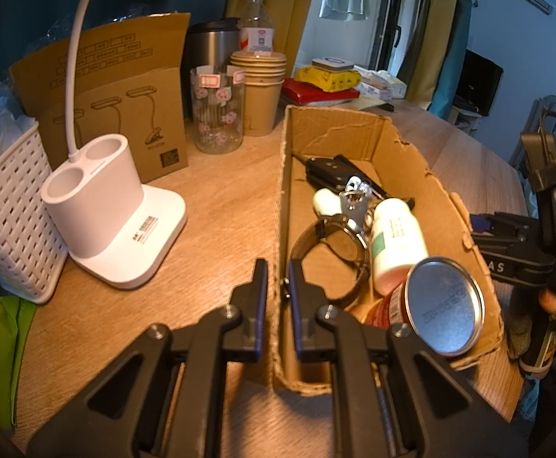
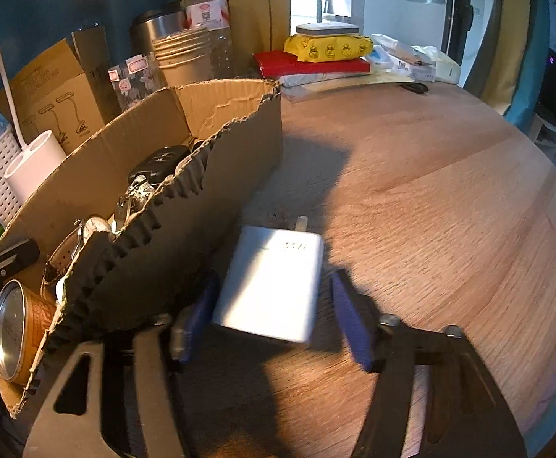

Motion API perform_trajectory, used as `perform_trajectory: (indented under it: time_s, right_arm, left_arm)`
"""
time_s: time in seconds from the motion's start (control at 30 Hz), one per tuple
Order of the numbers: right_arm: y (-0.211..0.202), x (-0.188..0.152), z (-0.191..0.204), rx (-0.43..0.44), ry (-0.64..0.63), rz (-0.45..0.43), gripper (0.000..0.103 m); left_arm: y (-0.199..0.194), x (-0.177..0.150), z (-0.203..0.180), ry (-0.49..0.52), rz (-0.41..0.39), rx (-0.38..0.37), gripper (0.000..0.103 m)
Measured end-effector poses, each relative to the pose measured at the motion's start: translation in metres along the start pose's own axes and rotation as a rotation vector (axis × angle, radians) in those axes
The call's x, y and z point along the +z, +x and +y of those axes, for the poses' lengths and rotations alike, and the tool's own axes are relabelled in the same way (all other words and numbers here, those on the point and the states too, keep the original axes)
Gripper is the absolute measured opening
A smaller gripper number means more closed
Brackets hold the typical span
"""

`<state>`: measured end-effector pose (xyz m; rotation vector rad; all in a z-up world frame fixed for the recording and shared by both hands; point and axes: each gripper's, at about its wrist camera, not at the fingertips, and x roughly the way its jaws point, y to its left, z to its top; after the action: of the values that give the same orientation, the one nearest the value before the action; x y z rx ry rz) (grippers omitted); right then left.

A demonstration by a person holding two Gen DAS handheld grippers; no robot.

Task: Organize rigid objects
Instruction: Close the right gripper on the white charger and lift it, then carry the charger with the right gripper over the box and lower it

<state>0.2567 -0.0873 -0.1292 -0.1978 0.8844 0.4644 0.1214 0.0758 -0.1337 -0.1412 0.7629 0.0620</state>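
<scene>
A torn cardboard box sits on the wooden table. Inside lie a black car key, a bunch of keys, a wristwatch, a white pill bottle and a tin can on its side. My left gripper is shut on the box's near left wall. Outside the box's right wall, a white plug charger lies on the table between the pads of my right gripper. The left pad is at the charger's edge, while a gap shows at the right pad.
A white lamp base, a white woven basket, a lamp carton, a glass jar and stacked paper cups stand left of the box. A red book and yellow packet lie behind. Bare tabletop stretches right.
</scene>
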Motion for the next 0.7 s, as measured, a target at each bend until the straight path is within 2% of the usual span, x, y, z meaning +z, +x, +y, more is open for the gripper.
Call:
perform_trajectory:
  time_s: [0.7]
  right_arm:
    - [-0.018, -0.003, 0.001, -0.023, -0.023, -0.062, 0.050]
  left_arm:
    - [0.000, 0.000, 0.000, 0.000, 0.000, 0.000, 0.011]
